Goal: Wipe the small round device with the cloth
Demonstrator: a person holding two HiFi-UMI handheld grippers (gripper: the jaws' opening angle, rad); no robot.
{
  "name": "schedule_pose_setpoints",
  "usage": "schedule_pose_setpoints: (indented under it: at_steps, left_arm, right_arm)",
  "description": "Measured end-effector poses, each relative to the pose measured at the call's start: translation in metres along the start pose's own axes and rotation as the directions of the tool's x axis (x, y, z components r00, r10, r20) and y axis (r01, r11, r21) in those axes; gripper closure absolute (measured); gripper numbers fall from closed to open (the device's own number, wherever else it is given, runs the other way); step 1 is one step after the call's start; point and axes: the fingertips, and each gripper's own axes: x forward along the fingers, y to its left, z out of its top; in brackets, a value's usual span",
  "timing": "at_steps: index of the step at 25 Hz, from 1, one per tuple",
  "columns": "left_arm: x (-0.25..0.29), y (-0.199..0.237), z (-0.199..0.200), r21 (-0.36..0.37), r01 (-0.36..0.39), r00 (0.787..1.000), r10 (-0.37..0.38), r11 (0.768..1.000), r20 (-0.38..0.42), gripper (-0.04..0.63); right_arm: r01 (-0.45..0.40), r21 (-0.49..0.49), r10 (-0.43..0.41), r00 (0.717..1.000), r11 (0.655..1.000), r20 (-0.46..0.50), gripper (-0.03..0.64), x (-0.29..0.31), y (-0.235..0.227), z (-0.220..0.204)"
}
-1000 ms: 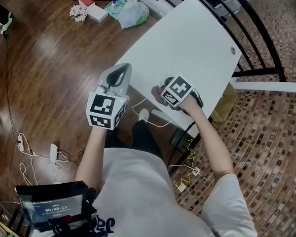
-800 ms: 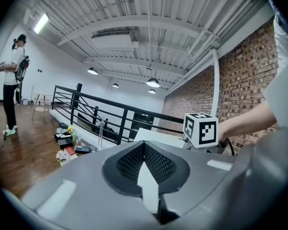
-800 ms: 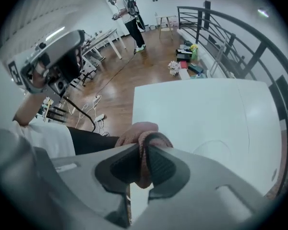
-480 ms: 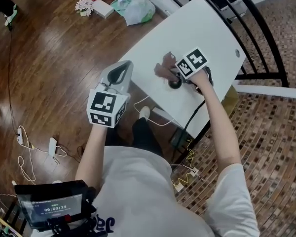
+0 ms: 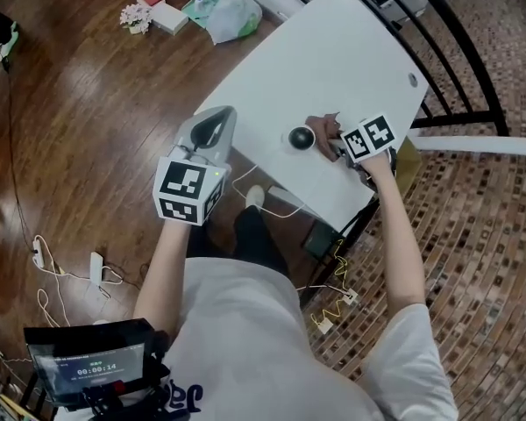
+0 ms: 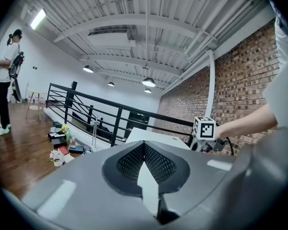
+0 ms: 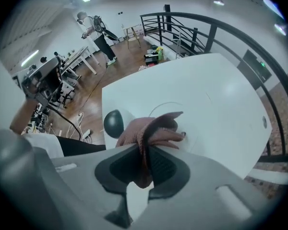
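Near the centre of the head view, the small round device (image 5: 301,138) sits on the white tabletop (image 5: 351,51) just left of the pinkish cloth (image 5: 323,130) clamped in the right tool (image 5: 337,145), while the left tool (image 5: 212,132), jaws together on nothing, hangs beyond the tabletop's left edge.

**Left claw shut and empty, right claw clamped on cloth**

In the head view the left claw (image 5: 212,132) is held out ahead, its nose aimed toward 1 o'clock. Its jaws are pressed together with nothing between them. The left forearm (image 5: 165,266) is bent and short in view. The right arm (image 5: 396,235) stretches nearly straight toward 12 o'clock. At its end the right claw (image 5: 335,143) turns toward 10 o'clock, jaws pinched on a fold of the cloth (image 7: 151,131).
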Motion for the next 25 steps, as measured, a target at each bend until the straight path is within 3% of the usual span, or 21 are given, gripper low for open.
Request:
schedule_pose_setpoints:
  at_steps: [7,14,19,25]
  left_arm:
    - [0.001,-0.004,0.005,0.009,0.014,1.000,-0.014,1.000,0.011,0.578]
    - [-0.004,0.002,0.002,0.001,-0.012,1.000,0.012,1.000,0.010,0.578]
    - [-0.010,0.009,0.001,0.000,-0.040,0.999,0.040,0.999,0.011,0.578]
    - [-0.009,0.003,0.003,0.007,-0.039,0.999,0.039,0.999,0.013,0.578]
  right_arm:
    - [-0.054,-0.083,0.052,0.998,0.995,-0.031,0.581,0.006,0.068,-0.030]
    - [-0.106,-0.285,0.094,0.994,0.953,-0.054,0.581,0.014,0.126,0.021]
    - [-0.061,-0.305,0.072,0.997,0.950,0.025,0.581,0.011,0.109,0.076]
    - [0.030,-0.176,-0.007,0.992,0.984,0.128,0.581,-0.007,0.043,0.092]
